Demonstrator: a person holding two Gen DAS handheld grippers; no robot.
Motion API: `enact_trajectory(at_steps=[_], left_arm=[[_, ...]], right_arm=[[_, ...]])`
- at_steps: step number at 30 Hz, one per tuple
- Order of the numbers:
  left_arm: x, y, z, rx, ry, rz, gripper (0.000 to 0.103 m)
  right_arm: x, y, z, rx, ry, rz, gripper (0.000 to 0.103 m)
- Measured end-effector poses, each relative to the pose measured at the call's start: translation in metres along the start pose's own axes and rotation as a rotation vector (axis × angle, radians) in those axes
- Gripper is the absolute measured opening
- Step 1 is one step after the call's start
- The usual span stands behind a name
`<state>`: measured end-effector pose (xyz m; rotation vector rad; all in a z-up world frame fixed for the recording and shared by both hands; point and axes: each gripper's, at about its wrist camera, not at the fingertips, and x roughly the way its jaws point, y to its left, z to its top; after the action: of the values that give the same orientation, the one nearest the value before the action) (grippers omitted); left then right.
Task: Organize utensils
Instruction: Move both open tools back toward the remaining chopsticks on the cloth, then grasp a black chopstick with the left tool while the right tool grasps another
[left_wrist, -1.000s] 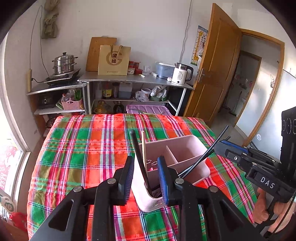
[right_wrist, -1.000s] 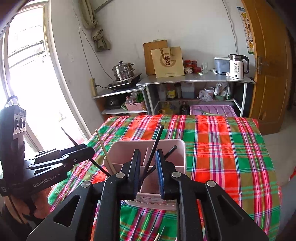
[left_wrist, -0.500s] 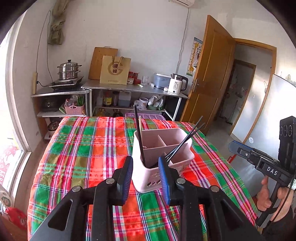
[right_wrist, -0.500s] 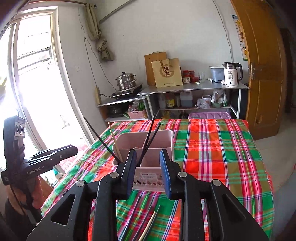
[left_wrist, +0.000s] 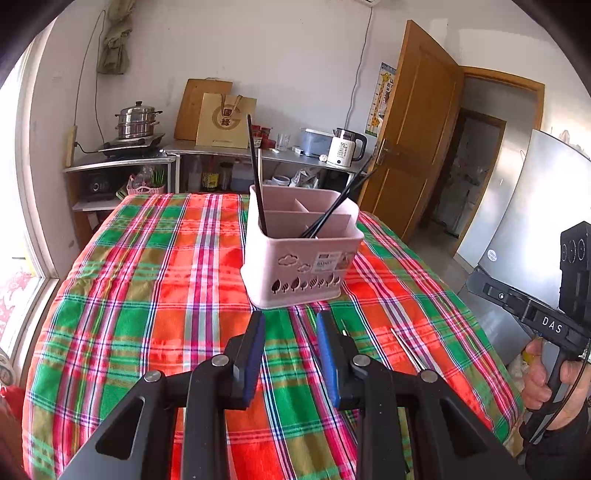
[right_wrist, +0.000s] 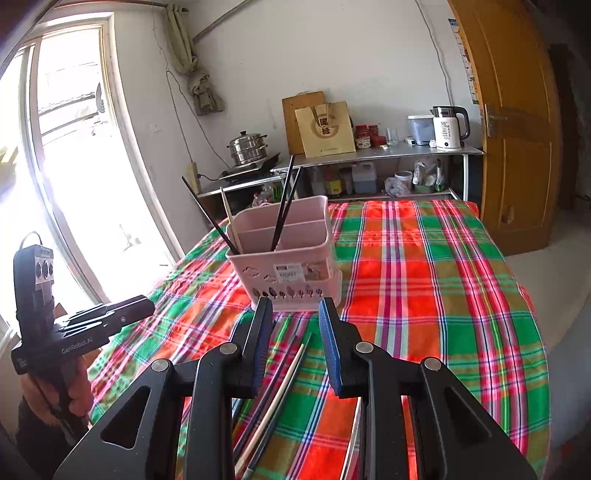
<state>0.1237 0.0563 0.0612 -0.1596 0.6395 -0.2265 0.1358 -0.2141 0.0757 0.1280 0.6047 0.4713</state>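
A pink divided utensil holder (left_wrist: 301, 258) stands on the plaid tablecloth (left_wrist: 147, 295); it also shows in the right wrist view (right_wrist: 284, 266). Black chopsticks (left_wrist: 256, 177) and a pale one stand in it. My left gripper (left_wrist: 290, 325) is open and empty, just short of the holder. My right gripper (right_wrist: 295, 314) is open and empty, above loose chopsticks (right_wrist: 280, 387) lying on the cloth. A thin metal utensil (left_wrist: 406, 349) lies right of my left gripper.
The other hand-held gripper appears at the right edge in the left wrist view (left_wrist: 535, 317) and at the left in the right wrist view (right_wrist: 81, 332). Shelves with a steamer pot (left_wrist: 136, 120) and a kettle (left_wrist: 345, 147) stand behind the table. A wooden door (left_wrist: 417, 129) is at the right.
Both grippers have opened, let go of the chopsticks now standing in the holder, and pulled back and up from it.
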Motion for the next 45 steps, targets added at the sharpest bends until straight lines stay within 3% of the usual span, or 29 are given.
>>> enact_trajectory(at_steps=[12, 23, 30, 39, 45], left_arm=[[0.028, -0.009, -0.022, -0.001, 0.091, -0.015, 0.028], [0.081, -0.009, -0.034, -0.036, 0.212, -0.037, 0.028], [0.115, -0.011, -0.037, -0.041, 0.281, -0.032, 0.028], [0.14, -0.018, -0.038, -0.008, 0.32, 0.008, 0.028], [0.143, -0.026, -0.039, 0.048, 0.302, 0.038, 0.028]], right_arm=[[0.009, -0.012, -0.024, 0.041, 0.057, -0.027, 0.027], [0.058, -0.005, -0.055, 0.042, 0.193, -0.026, 0.027], [0.095, 0.003, -0.074, 0.022, 0.29, -0.028, 0.02], [0.116, 0.006, -0.079, 0.011, 0.332, -0.045, 0.016], [0.12, 0.009, -0.078, -0.031, 0.338, -0.074, 0.009]])
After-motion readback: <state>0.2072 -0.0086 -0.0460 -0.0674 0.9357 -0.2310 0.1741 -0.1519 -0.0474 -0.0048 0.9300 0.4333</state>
